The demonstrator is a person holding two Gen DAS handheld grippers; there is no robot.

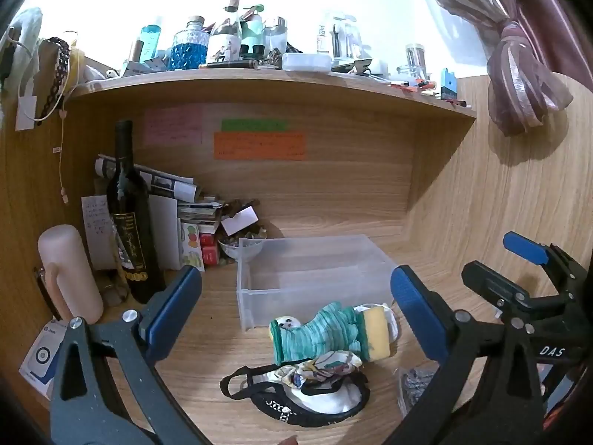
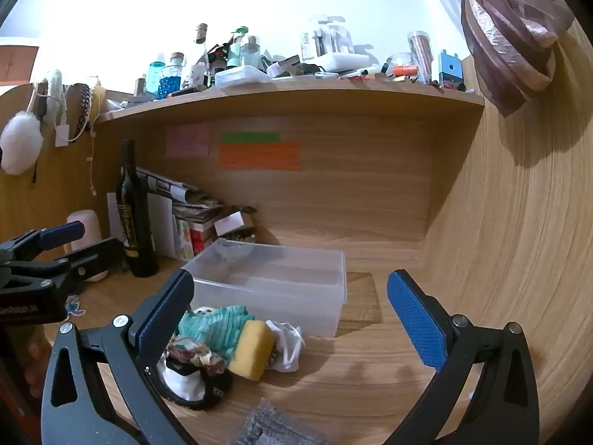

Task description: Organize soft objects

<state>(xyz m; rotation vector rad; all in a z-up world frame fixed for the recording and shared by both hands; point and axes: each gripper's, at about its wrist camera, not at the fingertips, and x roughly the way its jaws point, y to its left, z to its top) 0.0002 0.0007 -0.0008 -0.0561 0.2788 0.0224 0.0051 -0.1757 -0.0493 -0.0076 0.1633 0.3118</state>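
A pile of soft things lies on the wooden desk in front of a clear plastic bin (image 1: pixel 259 289) (image 2: pixel 326 311). The pile holds a teal sock (image 1: pixel 318 330) (image 2: pixel 215 328), a yellow sponge (image 1: pixel 376 332) (image 2: pixel 250 350), a floral scrunchie (image 1: pixel 322 367) (image 2: pixel 192 354), a black and white cloth (image 1: pixel 315 400) (image 2: pixel 185 385) and a white cloth (image 2: pixel 287 345). A grey pad (image 1: pixel 415 382) (image 2: pixel 274 426) lies nearer. My left gripper (image 1: pixel 296 307) is open and empty above the pile. My right gripper (image 2: pixel 289 322) is open and empty, right of the pile.
A dark wine bottle (image 1: pixel 129 222) (image 2: pixel 133 215), a pale pink cylinder (image 1: pixel 68 274) and stacked papers and boxes (image 1: pixel 189 218) stand at the left back. A cluttered shelf (image 1: pixel 259 78) runs overhead. A wooden side wall (image 2: pixel 519 241) closes the right. A curtain knot (image 1: pixel 519 74) hangs there.
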